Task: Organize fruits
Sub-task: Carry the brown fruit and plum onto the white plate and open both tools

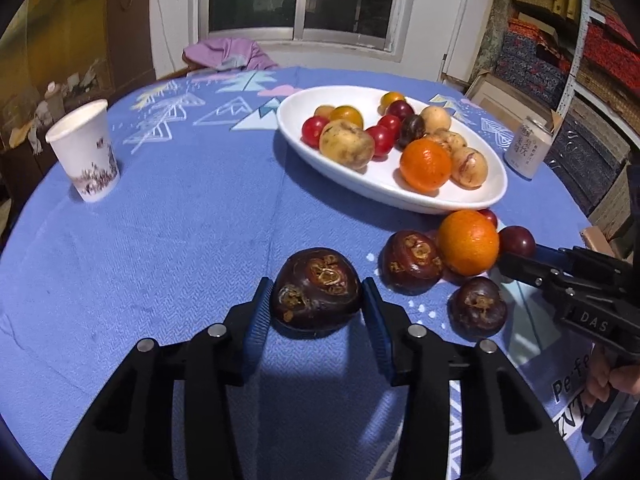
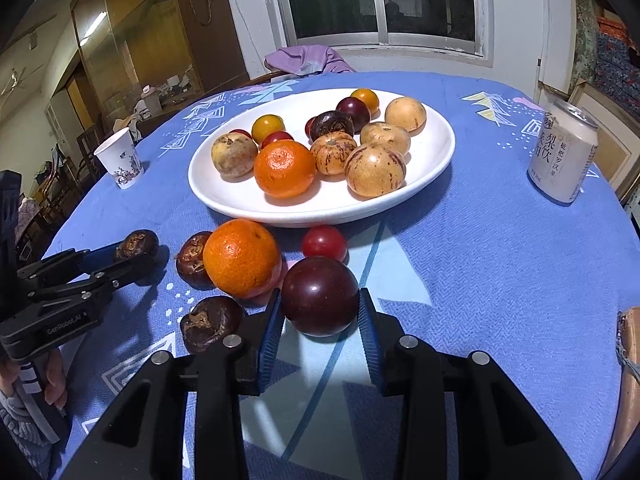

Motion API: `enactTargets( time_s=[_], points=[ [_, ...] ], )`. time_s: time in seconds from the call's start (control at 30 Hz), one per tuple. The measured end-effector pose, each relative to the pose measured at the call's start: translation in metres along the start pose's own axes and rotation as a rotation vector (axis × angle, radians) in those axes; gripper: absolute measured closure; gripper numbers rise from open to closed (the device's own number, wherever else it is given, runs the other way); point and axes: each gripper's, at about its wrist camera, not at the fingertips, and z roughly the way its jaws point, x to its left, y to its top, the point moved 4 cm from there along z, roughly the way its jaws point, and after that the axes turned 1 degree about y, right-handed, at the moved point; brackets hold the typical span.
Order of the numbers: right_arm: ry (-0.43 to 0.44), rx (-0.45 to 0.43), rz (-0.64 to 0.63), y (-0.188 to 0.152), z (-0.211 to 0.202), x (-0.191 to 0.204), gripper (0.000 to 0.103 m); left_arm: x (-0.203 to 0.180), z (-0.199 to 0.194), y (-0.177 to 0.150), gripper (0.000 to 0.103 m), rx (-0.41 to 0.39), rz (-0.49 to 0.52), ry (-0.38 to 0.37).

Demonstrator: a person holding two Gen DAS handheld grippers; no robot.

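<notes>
Faintly, "DAS" marks the right gripper (image 1: 505, 263); "GenRobot.AI" the left gripper (image 2: 134, 254).

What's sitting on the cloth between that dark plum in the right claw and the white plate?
One small red cherry tomato, seen in the right wrist view, lies on the cloth between the plum and the plate.

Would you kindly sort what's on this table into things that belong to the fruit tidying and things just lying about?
Part of the job: white plate, loose orange, dark plum, brown fruit, small red fruit.
Lying about: paper cup, drink can, purple cloth.
</notes>
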Motion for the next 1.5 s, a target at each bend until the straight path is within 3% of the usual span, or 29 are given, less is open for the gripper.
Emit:
enactTargets(
  time_s=[0.1, 0.2, 0.37, 0.5, 0.6, 0.73, 1.03, 1.2, 1.33, 1.37, 1.5],
  points=[
    [0.015, -0.058, 0.024, 0.008, -0.019, -0.004, 0.065, -0.007, -0.017, 0.009, 0.059, -0.058, 0.013, -0.006],
    [0.033, -0.187, 0.057, 0.026, -0.06, -0.009, 0.066, -0.013, -0.042, 0.033, 0.059, -0.134, 0.015, -0.026],
    [0.061, -0.343, 0.06, 0.074, -0.116, -0.007, 0.066, -0.029, -0.078, 0.104, 0.059, -0.259, 0.04, -0.023],
    [0.056, -0.41, 0.064, 0.123, -0.128, -0.011, 0.066, -0.042, -0.078, 0.147, 0.059, -0.319, 0.02, -0.042],
    [0.056, -0.399, 0.083, 0.144, -0.107, -0.016, 0.066, -0.048, -0.051, 0.16, 0.059, -0.294, -0.004, -0.046],
    [0.018, -0.299, 0.101, 0.155, -0.043, -0.029, 0.066, -0.048, 0.004, 0.166, 0.059, -0.207, -0.029, -0.039],
    [-0.041, -0.139, 0.139, 0.143, 0.055, -0.056, 0.066, -0.037, 0.087, 0.169, 0.059, -0.099, -0.053, -0.016],
    [-0.035, -0.115, 0.152, 0.138, 0.071, -0.059, 0.066, -0.037, 0.109, 0.164, 0.059, -0.068, -0.043, -0.023],
    [-0.061, -0.125, 0.111, 0.135, 0.075, -0.053, 0.064, -0.036, 0.112, 0.162, 0.047, -0.069, -0.053, -0.021],
    [-0.065, -0.127, 0.098, 0.135, 0.075, -0.05, 0.062, -0.035, 0.112, 0.162, 0.042, -0.073, -0.053, -0.018],
    [-0.09, -0.157, 0.054, 0.136, 0.066, -0.043, 0.049, -0.034, 0.109, 0.161, 0.041, -0.082, -0.057, -0.014]
  ],
)
